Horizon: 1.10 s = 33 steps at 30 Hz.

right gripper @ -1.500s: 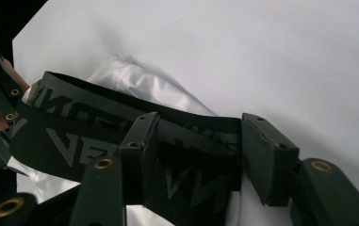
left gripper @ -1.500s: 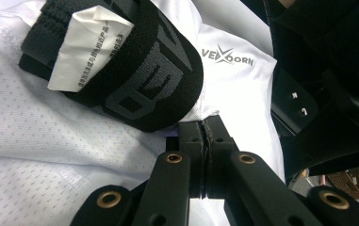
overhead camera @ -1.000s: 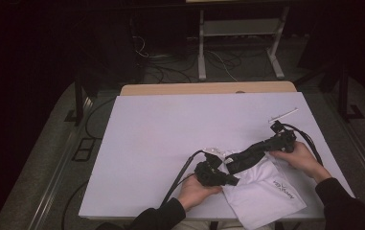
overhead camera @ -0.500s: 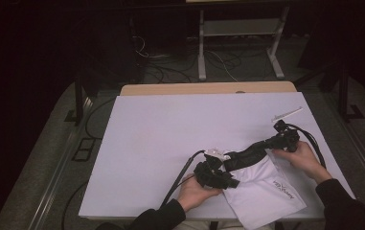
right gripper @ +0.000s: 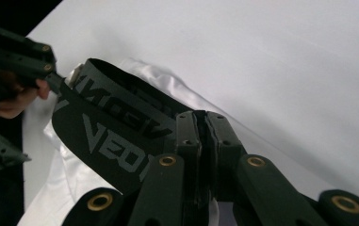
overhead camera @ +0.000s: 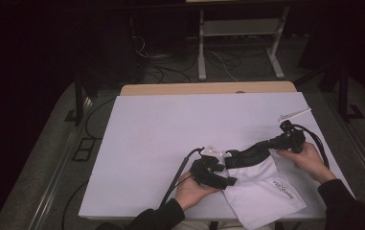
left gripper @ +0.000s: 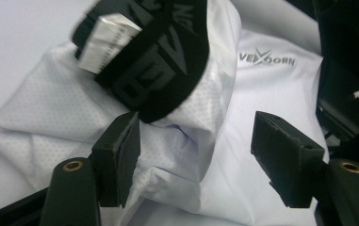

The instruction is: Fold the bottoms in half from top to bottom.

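Note:
A white garment [overhead camera: 266,191] with a black lettered waistband [overhead camera: 249,154] lies at the table's near right edge. My right gripper [right gripper: 203,126] is shut on the waistband [right gripper: 116,127] and holds it raised off the cloth; in the high view this gripper [overhead camera: 272,143] points left from the person's right hand. My left gripper [left gripper: 196,155] is open, its jaws standing over a fold of the white fabric [left gripper: 177,141] just below the waistband [left gripper: 163,66], which carries a small white label [left gripper: 109,42]. In the high view the left gripper [overhead camera: 229,181] rests at the garment's left edge.
A white sheet covers the table [overhead camera: 170,134], with a wooden strip [overhead camera: 204,88] along the back. A thin white stick [overhead camera: 295,114] lies at the far right. Cables and a metal stand [overhead camera: 237,43] sit on the floor behind.
The right gripper has drifted slightly right and back with the waistband in it, stretching the band. The left gripper has hardly moved.

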Motion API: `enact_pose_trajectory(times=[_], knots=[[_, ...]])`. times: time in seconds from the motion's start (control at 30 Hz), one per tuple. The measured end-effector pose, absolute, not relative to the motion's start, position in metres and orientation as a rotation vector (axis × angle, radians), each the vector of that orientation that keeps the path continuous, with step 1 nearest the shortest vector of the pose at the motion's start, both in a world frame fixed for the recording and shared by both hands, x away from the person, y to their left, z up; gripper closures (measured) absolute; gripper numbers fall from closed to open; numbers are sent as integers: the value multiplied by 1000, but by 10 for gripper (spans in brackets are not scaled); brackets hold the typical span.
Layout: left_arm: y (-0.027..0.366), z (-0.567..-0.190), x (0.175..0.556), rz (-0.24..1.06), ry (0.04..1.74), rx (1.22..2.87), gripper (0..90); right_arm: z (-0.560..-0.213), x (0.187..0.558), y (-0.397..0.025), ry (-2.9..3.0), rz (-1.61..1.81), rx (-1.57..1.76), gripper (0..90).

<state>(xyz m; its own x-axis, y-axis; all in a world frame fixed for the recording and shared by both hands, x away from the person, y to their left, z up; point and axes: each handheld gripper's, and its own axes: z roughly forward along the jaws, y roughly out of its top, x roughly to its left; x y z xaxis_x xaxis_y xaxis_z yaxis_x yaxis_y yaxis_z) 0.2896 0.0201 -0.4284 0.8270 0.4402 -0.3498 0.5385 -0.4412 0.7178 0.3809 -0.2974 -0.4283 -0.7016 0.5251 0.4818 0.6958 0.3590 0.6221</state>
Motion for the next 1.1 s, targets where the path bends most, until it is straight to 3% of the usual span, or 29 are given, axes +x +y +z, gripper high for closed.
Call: enact_pose_trajectory(times=[0.57, 0.83, 1.1], knots=[[49, -411, 310, -161, 752, 1894, 131, -416, 365, -311, -2388, -1319, -1053, 830], [60, -411, 323, -84, 774, 1886, 6, -411, 353, -321, -2384, -1372, -999, 830], [67, -411, 329, 13, 788, 1908, 0, -412, 344, -330, -2384, -1375, -980, 830]])
